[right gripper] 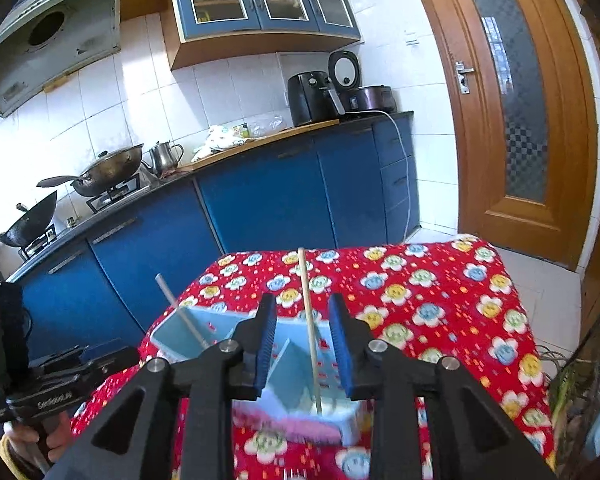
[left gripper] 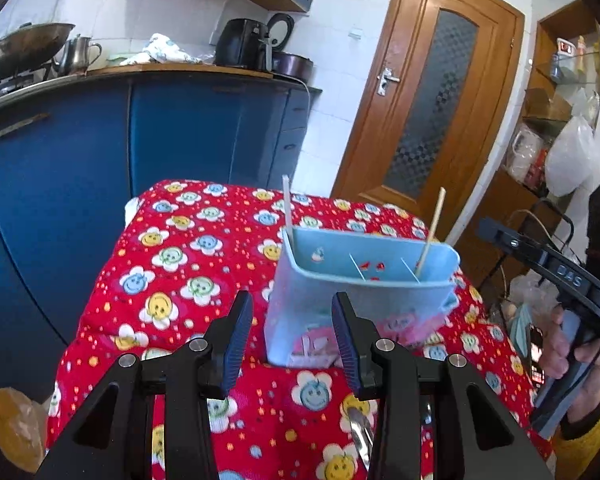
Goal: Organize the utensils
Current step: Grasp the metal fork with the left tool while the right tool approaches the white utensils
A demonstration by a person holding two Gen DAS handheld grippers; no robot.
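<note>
A light blue plastic utensil holder (left gripper: 364,276) with dividers stands on the red flowered tablecloth (left gripper: 204,264). A white stick (left gripper: 287,204) stands in its left compartment and a wooden chopstick (left gripper: 432,228) in its right one. My left gripper (left gripper: 292,340) is open and empty just in front of the holder. A metal spoon (left gripper: 362,436) lies on the cloth under its right finger. In the right wrist view my right gripper (right gripper: 303,344) is open above the holder (right gripper: 292,364), with the wooden chopstick (right gripper: 309,320) standing between its fingers, untouched. The white stick (right gripper: 180,312) leans to the left.
Blue kitchen cabinets (right gripper: 268,200) with a counter, woks (right gripper: 108,172) and an air fryer (right gripper: 312,96) stand behind the table. A wooden door (right gripper: 516,112) is at the right. The right gripper's body (left gripper: 560,280) is at the table's right edge. A white fork's tines (right gripper: 296,474) show at the bottom.
</note>
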